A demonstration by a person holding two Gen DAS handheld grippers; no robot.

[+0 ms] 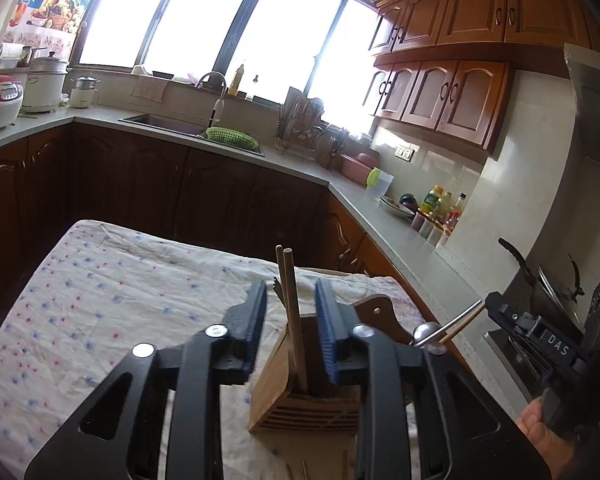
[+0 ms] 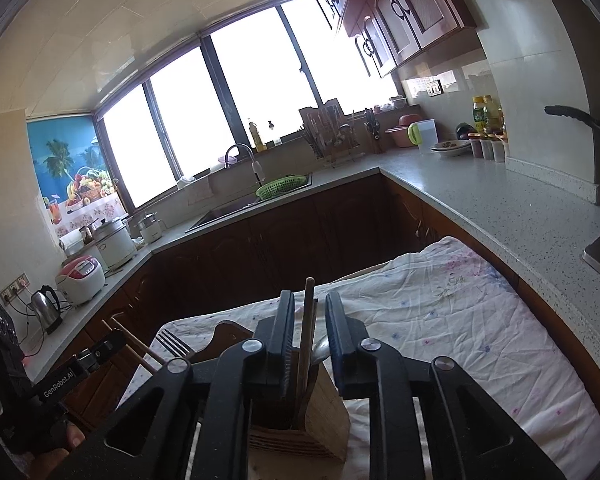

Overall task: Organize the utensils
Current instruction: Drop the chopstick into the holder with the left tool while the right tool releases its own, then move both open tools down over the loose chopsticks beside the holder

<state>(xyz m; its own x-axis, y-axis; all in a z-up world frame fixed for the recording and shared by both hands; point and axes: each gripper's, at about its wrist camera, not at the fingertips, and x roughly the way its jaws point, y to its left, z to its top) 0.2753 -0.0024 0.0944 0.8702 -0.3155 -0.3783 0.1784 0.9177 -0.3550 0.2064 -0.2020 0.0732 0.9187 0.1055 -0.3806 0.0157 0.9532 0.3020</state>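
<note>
A bamboo utensil holder (image 1: 296, 392) (image 2: 320, 416) stands on the flowered cloth (image 1: 100, 300). In the left wrist view two wooden chopsticks (image 1: 292, 300) rise from it between the fingers of my left gripper (image 1: 292, 320), and the pads stand clear of them. Fork tines (image 1: 276, 285) show just beside them. In the right wrist view my right gripper (image 2: 310, 340) straddles another wooden stick (image 2: 307, 320) and a metal spoon (image 2: 322, 350) in the same holder, with gaps on both sides. Each gripper shows at the edge of the other's view.
A wooden cutting board (image 1: 376, 312) lies behind the holder. The cloth-covered table ends close to the dark lower cabinets (image 1: 180, 192). The grey counter (image 2: 500, 208) runs along the right with bottles (image 2: 486, 114), a pitcher (image 2: 424, 136) and a pan handle (image 2: 576, 118). A person's hand (image 1: 540, 432) holds the right gripper.
</note>
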